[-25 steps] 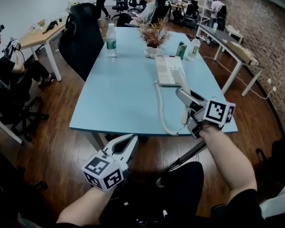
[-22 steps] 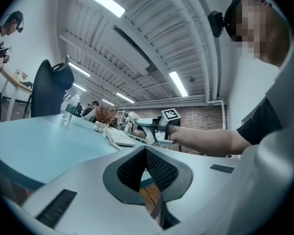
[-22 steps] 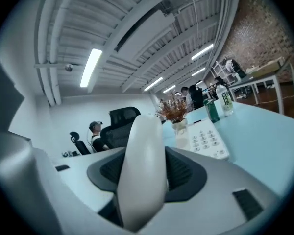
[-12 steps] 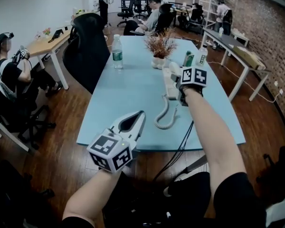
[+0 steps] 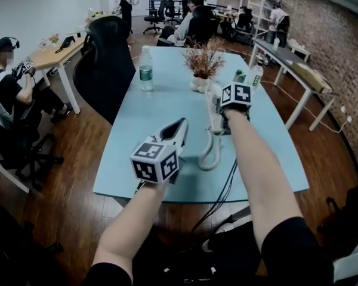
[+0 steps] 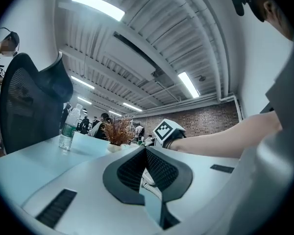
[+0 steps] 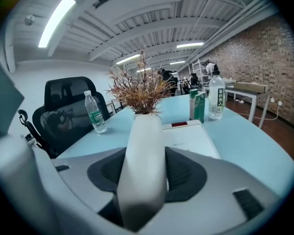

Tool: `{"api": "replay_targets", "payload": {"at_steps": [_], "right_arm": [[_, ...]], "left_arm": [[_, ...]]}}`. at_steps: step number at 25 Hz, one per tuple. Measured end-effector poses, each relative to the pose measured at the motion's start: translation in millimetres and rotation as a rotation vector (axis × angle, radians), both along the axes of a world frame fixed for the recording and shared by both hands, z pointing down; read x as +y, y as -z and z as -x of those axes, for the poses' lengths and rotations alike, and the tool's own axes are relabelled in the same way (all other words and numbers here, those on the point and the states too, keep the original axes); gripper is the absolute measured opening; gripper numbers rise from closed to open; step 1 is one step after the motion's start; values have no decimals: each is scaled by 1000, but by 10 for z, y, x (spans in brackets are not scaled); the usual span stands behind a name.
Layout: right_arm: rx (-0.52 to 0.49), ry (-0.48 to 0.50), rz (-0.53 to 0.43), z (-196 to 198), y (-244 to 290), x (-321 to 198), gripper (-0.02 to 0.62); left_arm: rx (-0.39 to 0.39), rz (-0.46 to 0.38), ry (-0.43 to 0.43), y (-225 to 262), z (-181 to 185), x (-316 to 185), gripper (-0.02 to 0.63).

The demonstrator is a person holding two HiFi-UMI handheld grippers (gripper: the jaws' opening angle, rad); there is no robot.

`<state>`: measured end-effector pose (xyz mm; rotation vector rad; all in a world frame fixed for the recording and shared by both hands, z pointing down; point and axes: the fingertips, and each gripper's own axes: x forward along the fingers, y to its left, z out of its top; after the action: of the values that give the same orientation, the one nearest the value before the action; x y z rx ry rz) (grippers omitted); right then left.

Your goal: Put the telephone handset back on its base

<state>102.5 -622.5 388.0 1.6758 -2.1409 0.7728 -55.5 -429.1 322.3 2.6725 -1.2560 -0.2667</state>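
My right gripper (image 5: 218,95) is shut on the white telephone handset (image 5: 213,98) and holds it over the white base (image 5: 217,124) in the middle of the light blue table (image 5: 161,112). In the right gripper view the handset (image 7: 143,146) stands upright between the pads of the gripper (image 7: 143,153), with the flat base (image 7: 192,140) just beyond it. The coiled cord (image 5: 210,155) hangs from the handset toward the table's near edge. My left gripper (image 5: 182,124) hovers over the near part of the table, jaws shut on nothing (image 6: 146,148).
Behind the base stand a vase of dried plants (image 5: 201,64), a green carton (image 5: 239,75) and a clear bottle (image 5: 256,73). A water bottle (image 5: 145,69) is at the far left. A black chair (image 5: 107,52) flanks the table's left. People sit at other desks.
My right gripper carried the handset from the table's near right edge forward to above the base. The left gripper rose from below the table edge to over the table.
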Motion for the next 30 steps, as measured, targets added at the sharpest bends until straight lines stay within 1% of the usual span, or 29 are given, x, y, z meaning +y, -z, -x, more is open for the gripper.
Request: {"api": "replay_targets", "payload": {"at_steps": [3,7,9,10,12,13,16,18,19,21,22,23,25,27,30], "right_arm": [[25,-7,8,39,-17,-66,233],[76,-45,16,80,-70,-107,239],[104,-40,16,115,-87,-124,265],[114,-41,14,111,-80,-127,296],[126,-50,7,56,-30,-116,297],[125,-52,4,23,1,-97,311],[96,-35,-22,-24,115,17,311],[57,-6,-47,1,228,127,311],[23,18,-63,41,296,197,311],[-87,94,-114,170,477,400,306],[-154,142,-154,237,595,547,227],[-222,192,-199,291,717,726,106],[-347,282,-277,352,900,1157,8],[-445,344,-331,340,978,1606,7],[-490,377,-385,180,974,2135,8]], "left_arm": [[-8,-19,-10,46,-19,-31,-3],[-6,-12,-15,51,-7,-10,-3],[-12,-15,-21,45,-1,18,-3],[-17,-17,-24,38,0,25,-3],[-22,-20,-24,38,7,26,-3],[-19,-20,-22,45,11,30,-3],[-10,-16,-17,65,0,78,-3],[-3,-10,-23,78,-28,124,-3],[0,-4,-29,82,-44,155,-3],[4,9,-42,83,-71,242,-3],[0,13,-48,78,-80,290,-3],[-8,17,-50,66,-85,336,-3],[-27,22,-46,25,-83,425,-3],[-34,19,-40,2,-80,522,-3],[-42,21,-41,-19,-112,630,-3]]}}
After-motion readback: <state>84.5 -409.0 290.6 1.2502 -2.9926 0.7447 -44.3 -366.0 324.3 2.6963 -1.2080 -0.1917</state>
